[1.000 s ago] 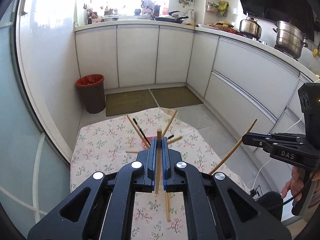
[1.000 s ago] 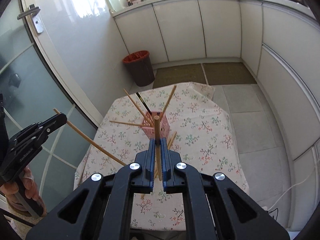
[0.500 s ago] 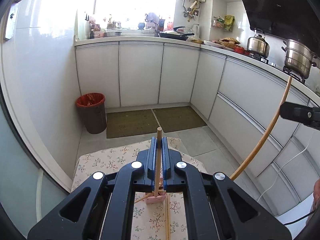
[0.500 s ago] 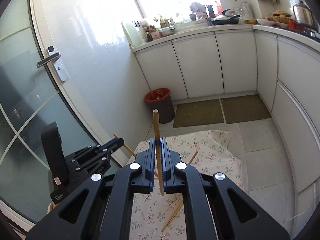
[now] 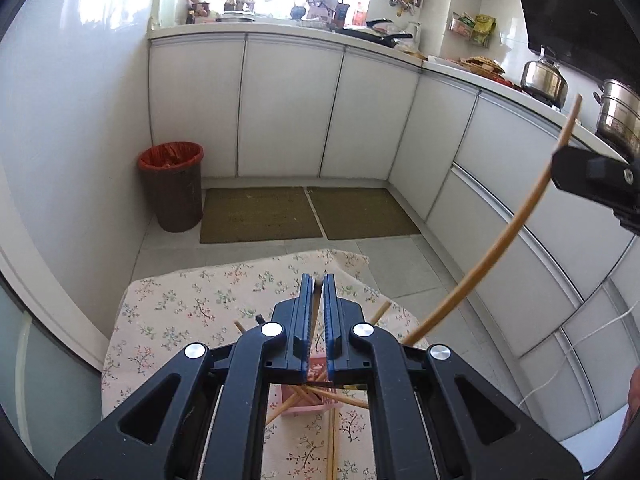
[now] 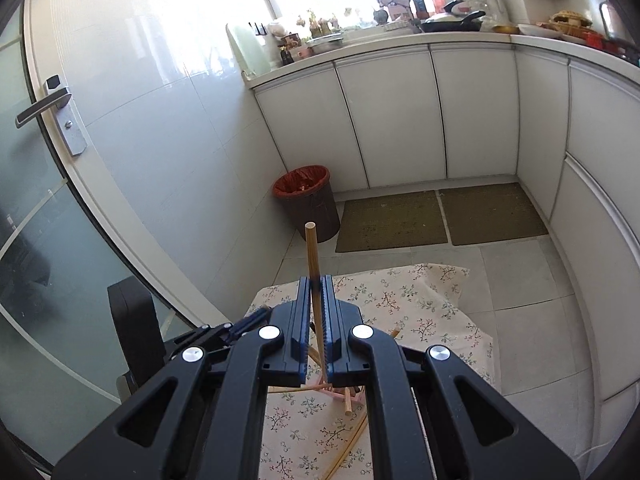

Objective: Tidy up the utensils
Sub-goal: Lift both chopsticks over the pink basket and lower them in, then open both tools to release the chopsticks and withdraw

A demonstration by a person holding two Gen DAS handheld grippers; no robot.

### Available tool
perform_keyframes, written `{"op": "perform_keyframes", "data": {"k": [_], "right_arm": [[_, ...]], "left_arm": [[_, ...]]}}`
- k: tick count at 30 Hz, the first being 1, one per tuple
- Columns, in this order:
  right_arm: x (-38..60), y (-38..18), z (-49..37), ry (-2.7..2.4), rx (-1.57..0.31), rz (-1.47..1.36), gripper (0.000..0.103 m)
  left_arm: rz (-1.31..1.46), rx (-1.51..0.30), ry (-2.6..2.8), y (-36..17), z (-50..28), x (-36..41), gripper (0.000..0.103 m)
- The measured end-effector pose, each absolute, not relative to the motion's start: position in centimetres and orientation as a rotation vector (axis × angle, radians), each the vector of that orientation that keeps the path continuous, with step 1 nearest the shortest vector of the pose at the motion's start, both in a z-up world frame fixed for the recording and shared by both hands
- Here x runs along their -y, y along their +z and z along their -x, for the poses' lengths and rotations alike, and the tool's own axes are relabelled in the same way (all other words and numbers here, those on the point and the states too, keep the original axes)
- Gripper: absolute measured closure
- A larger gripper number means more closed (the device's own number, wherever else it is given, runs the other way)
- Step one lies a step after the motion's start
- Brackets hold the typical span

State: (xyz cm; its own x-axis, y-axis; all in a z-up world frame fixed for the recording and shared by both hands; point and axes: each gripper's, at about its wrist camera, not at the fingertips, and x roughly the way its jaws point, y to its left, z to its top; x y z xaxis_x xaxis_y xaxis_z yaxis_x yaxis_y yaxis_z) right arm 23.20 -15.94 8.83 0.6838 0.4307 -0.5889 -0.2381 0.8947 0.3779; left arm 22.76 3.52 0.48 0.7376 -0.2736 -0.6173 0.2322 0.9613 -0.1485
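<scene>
My left gripper (image 5: pixel 315 280) is above a pink holder (image 5: pixel 308 400) that holds several wooden chopsticks. A wooden chopstick (image 5: pixel 316 308) stands in the narrow gap between its jaws, sunk low toward the holder. My right gripper (image 6: pixel 317 280) is shut on another wooden chopstick (image 6: pixel 312 248) that sticks up above the jaws. In the left wrist view the right gripper (image 5: pixel 592 178) shows at the right edge with its long chopstick (image 5: pixel 500 240) slanting down to the holder. In the right wrist view the left gripper (image 6: pixel 244 326) shows low left by the holder (image 6: pixel 340 394).
The holder stands on a small table with a floral cloth (image 5: pixel 192 304). Loose chopsticks (image 5: pixel 331 448) lie on the cloth in front of the holder. A brown bin with a red bag (image 5: pixel 172 184) stands by the wall. White cabinets (image 5: pixel 288 104) line the back and right.
Both grippers have come over the holder and tilted up. The left chopstick, which stuck up above the jaws, has dropped low between them. The right chopstick's lower end now reaches the holder.
</scene>
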Motion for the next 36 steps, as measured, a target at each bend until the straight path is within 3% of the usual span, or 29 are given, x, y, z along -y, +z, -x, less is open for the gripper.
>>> {"op": "perform_keyframes", "data": {"k": [8, 24, 36], "right_arm": [[15.0, 6.6, -24.3, 0.367, -0.746, -0.267, 0.097], [11.0, 0.9, -26.3, 0.405, -0.836, -0.249, 0.096], [13.4, 3.0, -20.9, 0.310, -0.784, -0.152, 0.096]], "left_arm": [[0.108, -0.555, -0.250, 3.5, -20.5, -5.8, 0.074], [0.161, -0.604, -0.185, 1.2, -20.3, -8.4, 0.072], [0.122, -0.581, -0.160, 3.2, -17.5, -7.3, 0.070]]}}
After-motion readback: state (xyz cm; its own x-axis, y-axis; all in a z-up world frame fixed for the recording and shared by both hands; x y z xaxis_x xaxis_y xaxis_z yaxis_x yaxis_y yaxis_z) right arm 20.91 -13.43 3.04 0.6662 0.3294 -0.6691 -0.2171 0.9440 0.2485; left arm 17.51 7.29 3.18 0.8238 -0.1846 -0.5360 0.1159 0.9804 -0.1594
